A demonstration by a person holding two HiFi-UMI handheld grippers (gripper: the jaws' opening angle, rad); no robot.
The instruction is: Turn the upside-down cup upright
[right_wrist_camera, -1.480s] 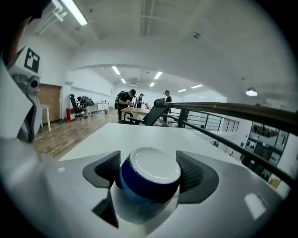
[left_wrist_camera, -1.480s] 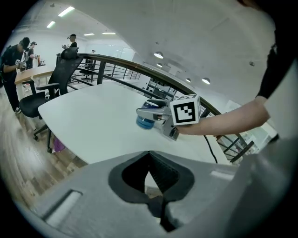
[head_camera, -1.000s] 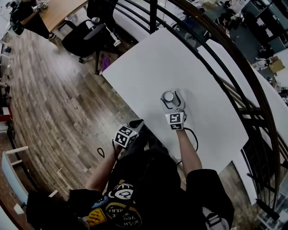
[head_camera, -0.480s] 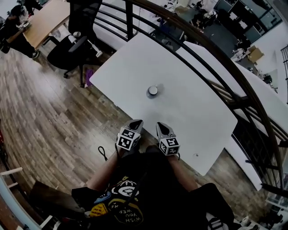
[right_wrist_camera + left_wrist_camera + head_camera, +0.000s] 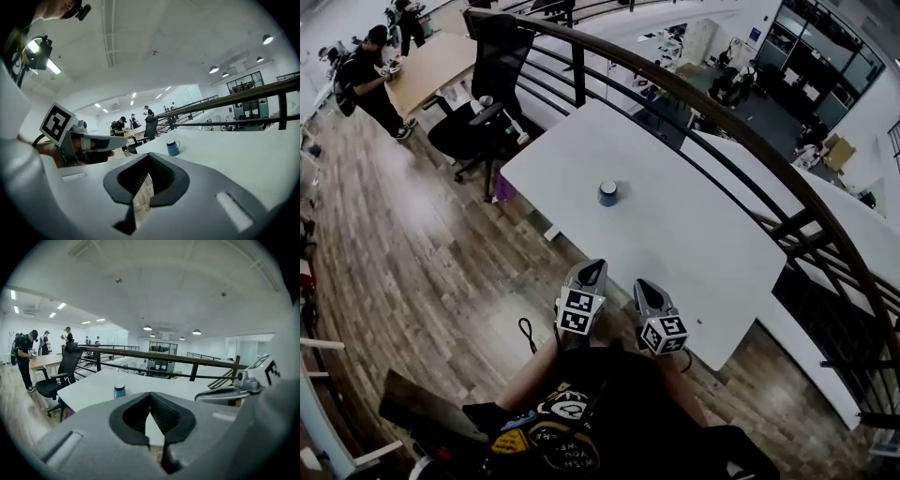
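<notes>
A small blue cup (image 5: 607, 193) with a pale rim stands alone on the white table (image 5: 703, 234), far from both grippers. It also shows in the left gripper view (image 5: 119, 391) and, with its handle to the right, in the right gripper view (image 5: 173, 147). My left gripper (image 5: 594, 268) is shut and empty, held off the table's near edge close to my body. My right gripper (image 5: 641, 286) is beside it, also shut with nothing in it. Each gripper's own view shows its jaws (image 5: 150, 396) (image 5: 149, 157) meeting at the tip, and the other gripper off to the side.
A dark curved railing (image 5: 741, 141) runs along the table's far side, with another white table (image 5: 853, 234) beyond it. A black office chair (image 5: 483, 112) stands at the far left corner. People stand at a wooden desk (image 5: 431, 66) further left. Wooden floor (image 5: 422, 253) lies left of the table.
A second ago my right gripper stood open around the cup on the table. It has let go, shut and drawn back beside the left gripper. Both grippers have risen.
</notes>
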